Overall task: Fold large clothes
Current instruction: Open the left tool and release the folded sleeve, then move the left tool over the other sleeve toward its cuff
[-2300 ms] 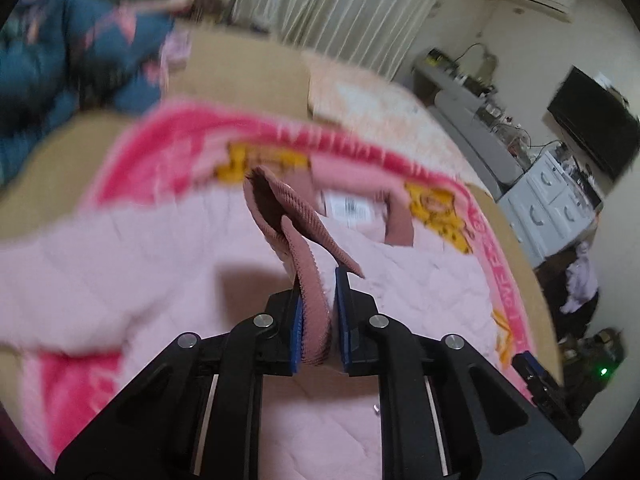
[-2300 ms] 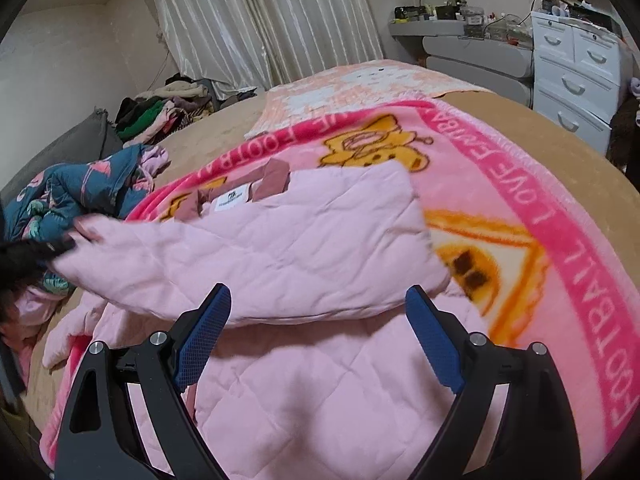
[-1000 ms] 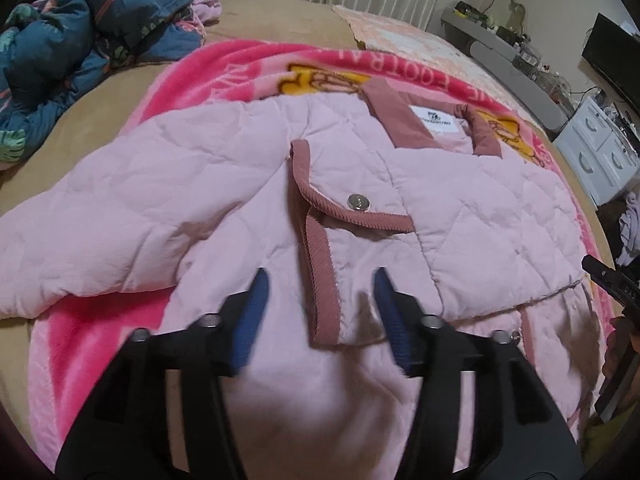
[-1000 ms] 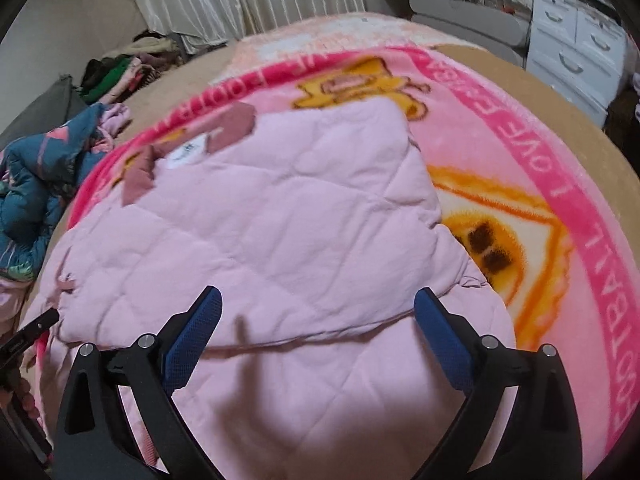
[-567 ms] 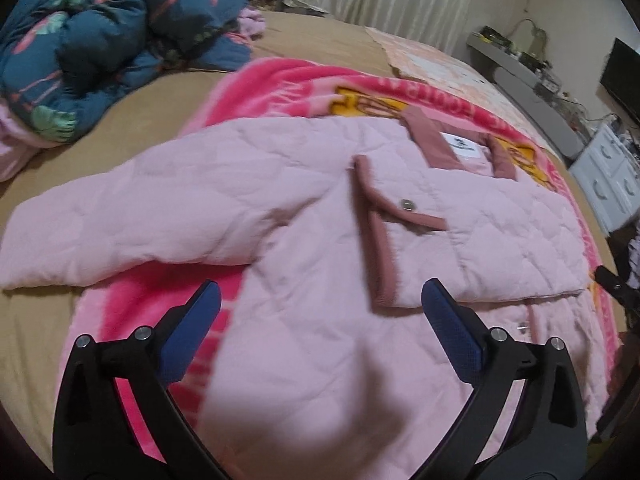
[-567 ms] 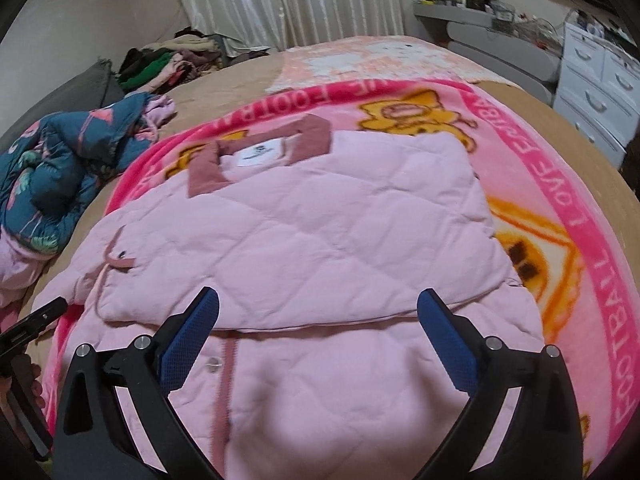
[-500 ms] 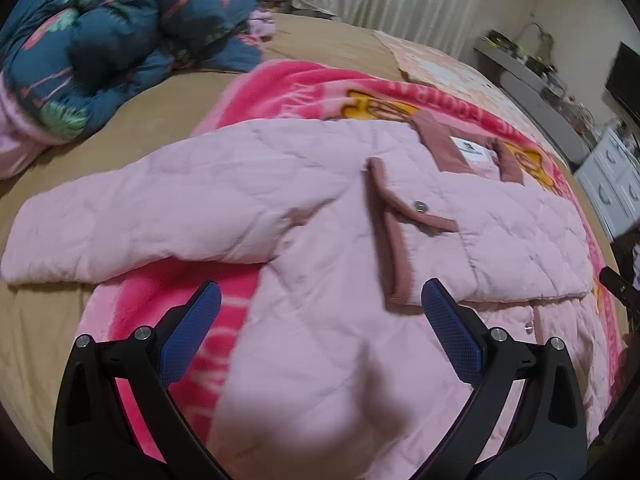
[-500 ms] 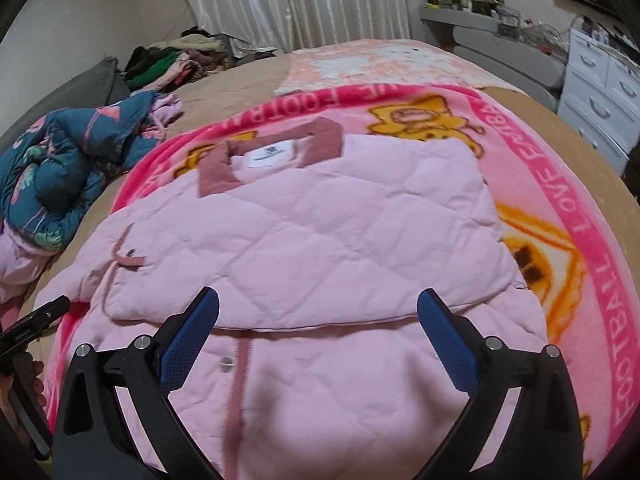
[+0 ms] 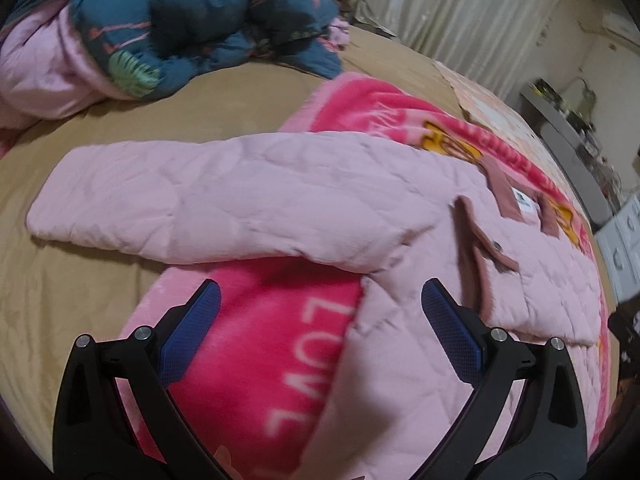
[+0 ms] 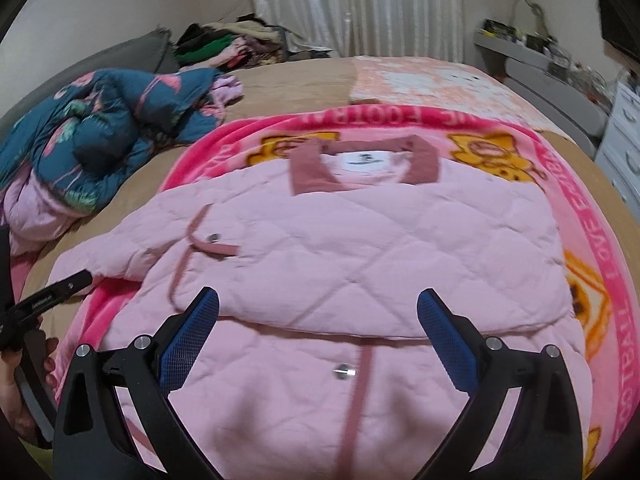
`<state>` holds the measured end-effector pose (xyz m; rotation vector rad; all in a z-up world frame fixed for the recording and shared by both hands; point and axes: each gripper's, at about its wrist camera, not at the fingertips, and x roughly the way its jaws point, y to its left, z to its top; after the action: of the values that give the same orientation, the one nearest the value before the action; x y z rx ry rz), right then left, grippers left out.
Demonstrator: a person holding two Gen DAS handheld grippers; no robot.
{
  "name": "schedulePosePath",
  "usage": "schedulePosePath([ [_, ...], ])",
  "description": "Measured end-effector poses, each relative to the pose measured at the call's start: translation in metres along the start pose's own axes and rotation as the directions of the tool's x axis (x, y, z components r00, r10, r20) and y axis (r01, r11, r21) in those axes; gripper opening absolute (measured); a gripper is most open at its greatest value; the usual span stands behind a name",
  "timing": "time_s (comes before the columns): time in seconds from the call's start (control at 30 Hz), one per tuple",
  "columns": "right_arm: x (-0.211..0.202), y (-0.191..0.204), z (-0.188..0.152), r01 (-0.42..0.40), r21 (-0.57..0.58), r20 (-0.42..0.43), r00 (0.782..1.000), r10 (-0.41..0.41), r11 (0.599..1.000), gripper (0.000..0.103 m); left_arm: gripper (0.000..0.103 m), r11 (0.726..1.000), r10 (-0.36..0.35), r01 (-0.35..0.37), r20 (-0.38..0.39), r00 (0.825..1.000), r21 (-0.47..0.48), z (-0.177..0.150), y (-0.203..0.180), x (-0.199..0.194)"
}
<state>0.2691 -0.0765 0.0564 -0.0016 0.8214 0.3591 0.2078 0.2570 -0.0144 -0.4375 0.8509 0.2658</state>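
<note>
A pale pink quilted jacket (image 10: 360, 248) with a dusty-rose collar lies flat on a bright pink blanket (image 10: 592, 216) on the bed. One side is folded across the chest, its rose-trimmed flap with a snap (image 10: 212, 240) on top. The other sleeve (image 9: 208, 204) stretches out to the left onto the tan sheet. My left gripper (image 9: 320, 316) hovers open over the blanket edge and the jacket's side, just below that sleeve, nothing between its fingers. My right gripper (image 10: 318, 320) hovers open above the jacket's lower front.
A dark blue floral quilt (image 9: 180, 28) with pink lining is heaped at the back left of the bed (image 9: 80, 280). More clothes (image 10: 224, 46) are piled by the curtains. White drawers (image 10: 624, 152) and a grey shelf stand to the right. A hand holding the left gripper (image 10: 24, 364) shows at the right view's left edge.
The left gripper let go of the rose-trimmed jacket edge, opened wide and slid left toward the outstretched sleeve. The right gripper, open throughout, drew back so the whole jacket shows.
</note>
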Motion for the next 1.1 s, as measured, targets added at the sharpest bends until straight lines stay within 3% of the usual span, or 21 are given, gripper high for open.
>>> schedulePosePath([
  [0.23,0.010,0.051,0.006,-0.051,-0.052,-0.001,0.999,0.051,0.997,0.099,0.094,0.996,0.072,-0.070,0.024,0.997,-0.062,0.010,0.036,-0.001],
  [0.4,0.016,0.089,0.009,-0.072,-0.110,-0.013,0.997,0.071,0.991,0.099,0.094,0.991,0.066,-0.062,0.027,0.997,-0.117,0.015,0.059,-0.004],
  [0.67,0.022,0.142,0.014,-0.104,-0.195,-0.021,0.995,0.102,0.975,0.099,0.094,0.975,0.119,-0.112,0.028,0.992,-0.193,0.022,0.095,-0.006],
  [1.0,0.046,0.213,0.019,-0.186,-0.289,-0.045,0.983,0.180,0.939,0.099,0.094,0.927,0.228,-0.206,0.032,0.973,-0.313,0.030,0.154,-0.012],
  [1.1,0.055,0.232,0.022,-0.208,-0.310,-0.055,0.978,0.201,0.928,0.099,0.094,0.907,0.286,-0.253,0.050,0.957,-0.338,0.033,0.172,-0.018],
])
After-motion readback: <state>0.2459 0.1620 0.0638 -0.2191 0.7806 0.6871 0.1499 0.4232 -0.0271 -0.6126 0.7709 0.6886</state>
